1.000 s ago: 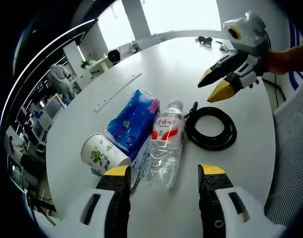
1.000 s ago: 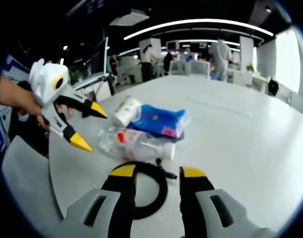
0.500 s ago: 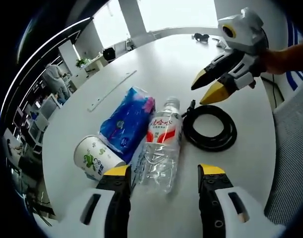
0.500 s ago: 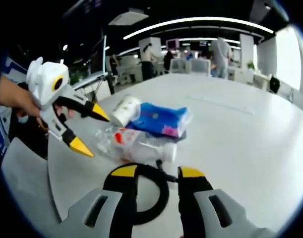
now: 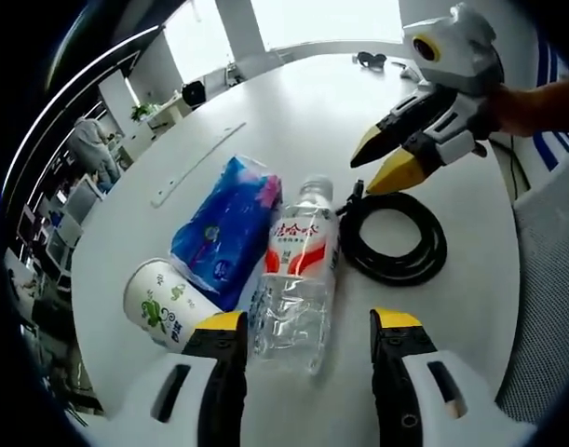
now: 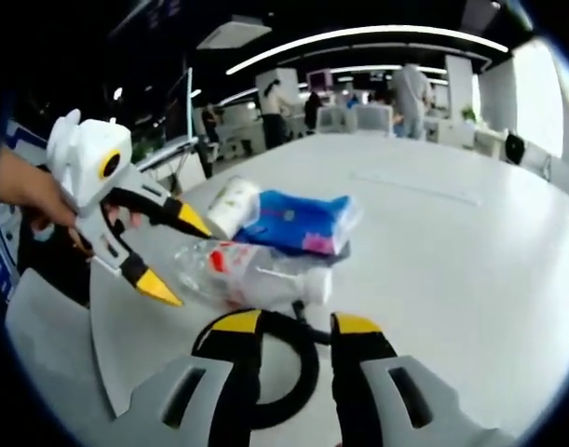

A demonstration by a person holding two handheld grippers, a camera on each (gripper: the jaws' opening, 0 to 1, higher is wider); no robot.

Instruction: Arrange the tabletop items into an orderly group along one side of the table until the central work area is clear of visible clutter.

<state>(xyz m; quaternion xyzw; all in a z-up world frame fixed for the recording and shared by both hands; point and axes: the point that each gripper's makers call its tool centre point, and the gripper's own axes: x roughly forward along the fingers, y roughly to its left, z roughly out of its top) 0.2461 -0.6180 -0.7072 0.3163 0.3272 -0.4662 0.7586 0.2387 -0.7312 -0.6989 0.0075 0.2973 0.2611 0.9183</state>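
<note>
I'm looking at a big white table (image 5: 293, 112) with rounded edges. Taking the clear plastic water bottle (image 5: 298, 279) lying on its side as my landmark: a blue tissue pack (image 5: 223, 228) lies flat against one flank of it, and a paper cup (image 5: 163, 303) with green print lies on its side just beyond that pack. On the bottle's other flank, beside its cap, I see a coiled black cable (image 5: 396, 237). Well apart from the bottle, a long pale strip (image 5: 196, 166) lies flat
</note>
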